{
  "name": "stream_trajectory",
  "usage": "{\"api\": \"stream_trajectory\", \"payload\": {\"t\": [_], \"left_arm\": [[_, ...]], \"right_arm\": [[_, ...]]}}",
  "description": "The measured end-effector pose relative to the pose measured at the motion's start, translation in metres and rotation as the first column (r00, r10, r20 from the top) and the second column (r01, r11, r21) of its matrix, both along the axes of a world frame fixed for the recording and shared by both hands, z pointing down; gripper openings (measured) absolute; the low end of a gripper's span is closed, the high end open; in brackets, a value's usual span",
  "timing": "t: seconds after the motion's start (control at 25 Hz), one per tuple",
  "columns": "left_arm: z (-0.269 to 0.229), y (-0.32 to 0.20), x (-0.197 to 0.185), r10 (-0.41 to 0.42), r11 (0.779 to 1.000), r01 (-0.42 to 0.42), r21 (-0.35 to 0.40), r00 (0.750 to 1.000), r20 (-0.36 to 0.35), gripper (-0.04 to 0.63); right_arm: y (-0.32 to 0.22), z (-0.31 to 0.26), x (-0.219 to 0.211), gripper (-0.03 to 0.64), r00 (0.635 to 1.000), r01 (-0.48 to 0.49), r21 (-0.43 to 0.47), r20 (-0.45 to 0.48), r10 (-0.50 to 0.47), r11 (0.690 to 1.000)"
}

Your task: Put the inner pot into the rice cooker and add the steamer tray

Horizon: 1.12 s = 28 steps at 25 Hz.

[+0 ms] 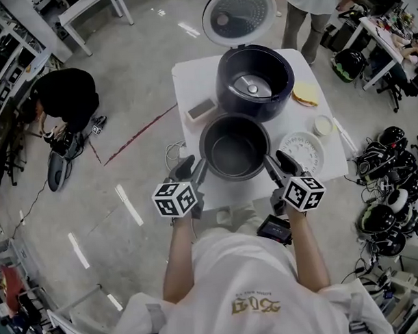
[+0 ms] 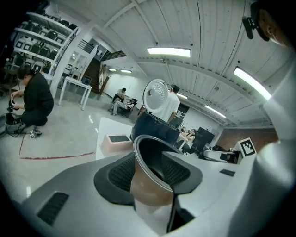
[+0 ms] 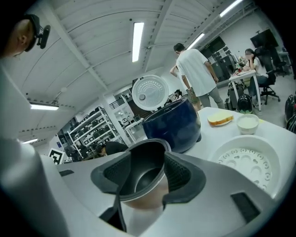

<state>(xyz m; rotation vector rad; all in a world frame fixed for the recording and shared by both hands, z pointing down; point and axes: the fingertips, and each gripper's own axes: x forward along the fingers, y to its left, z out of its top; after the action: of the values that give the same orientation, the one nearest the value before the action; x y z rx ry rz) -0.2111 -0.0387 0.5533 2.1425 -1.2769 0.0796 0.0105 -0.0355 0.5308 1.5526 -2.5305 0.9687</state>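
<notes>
Left side first: the left gripper (image 1: pixel 197 170) is clamped on the left rim of the inner pot (image 1: pixel 234 152). Its own view shows one pad inside the wall and one outside, with the metal pinched between them. The pot sits at the near-middle of the white table (image 1: pixel 189 78), mouth up and empty.

Over on the right, the right gripper (image 1: pixel 273 166) has the same bite on the opposite rim, jaws closed across the pot's edge. So it's a two-handed hold, and I'd call this the carrying step: pot gripped, not yet in the cooker.

The rice cooker (image 1: pixel 255 82) stands just beyond the pot on the far side, with its lid (image 1: pixel 239 16) swung up and back and the heating plate showing at the bottom of the well. The next move calls for a level lift, a short push away from the person, then a straight lowering into that dark-blue body with the rim clear all round.

Further right, the steamer tray (image 1: pixel 301 153) lies flat on the table just beside the right gripper, waiting its turn.

What can't be read:
- No view shows under the pot, so I can't tell whether its base rests on the table or has left it.
- The grippers cover the near edge of the table.
- The right gripper cuts off the tray's near-left edge.
</notes>
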Motion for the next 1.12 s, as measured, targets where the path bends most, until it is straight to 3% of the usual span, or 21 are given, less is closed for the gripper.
{"api": "stream_trajectory", "payload": {"t": [0.4, 0.72, 0.84, 1.04, 1.12], "left_arm": [[0.021, -0.021, -0.004, -0.018, 0.998, 0.020, -0.064, 1.000, 0.019, 0.193], [0.033, -0.034, 0.004, -0.024, 0.995, 0.023, -0.099, 1.000, -0.002, 0.186], [0.034, -0.038, 0.005, -0.025, 0.994, 0.023, -0.104, 1.000, -0.016, 0.185], [0.037, -0.042, 0.006, -0.026, 0.995, 0.023, -0.097, 0.999, -0.033, 0.184], [0.038, -0.044, 0.009, -0.022, 0.995, 0.018, -0.094, 0.999, -0.045, 0.184]], "right_arm": [[-0.023, 0.025, 0.004, 0.218, 0.999, -0.013, -0.075, 0.031, 0.015, 0.997], [-0.038, 0.045, 0.009, 0.206, 0.993, -0.012, -0.141, 0.115, 0.029, 0.990], [-0.045, 0.047, 0.005, 0.181, 0.984, -0.001, -0.167, 0.174, 0.030, 0.986], [-0.051, 0.055, 0.005, 0.081, 0.978, -0.039, -0.189, 0.192, 0.076, 0.981], [-0.053, 0.056, 0.005, 0.078, 0.974, -0.052, -0.189, 0.206, 0.091, 0.981]]}}
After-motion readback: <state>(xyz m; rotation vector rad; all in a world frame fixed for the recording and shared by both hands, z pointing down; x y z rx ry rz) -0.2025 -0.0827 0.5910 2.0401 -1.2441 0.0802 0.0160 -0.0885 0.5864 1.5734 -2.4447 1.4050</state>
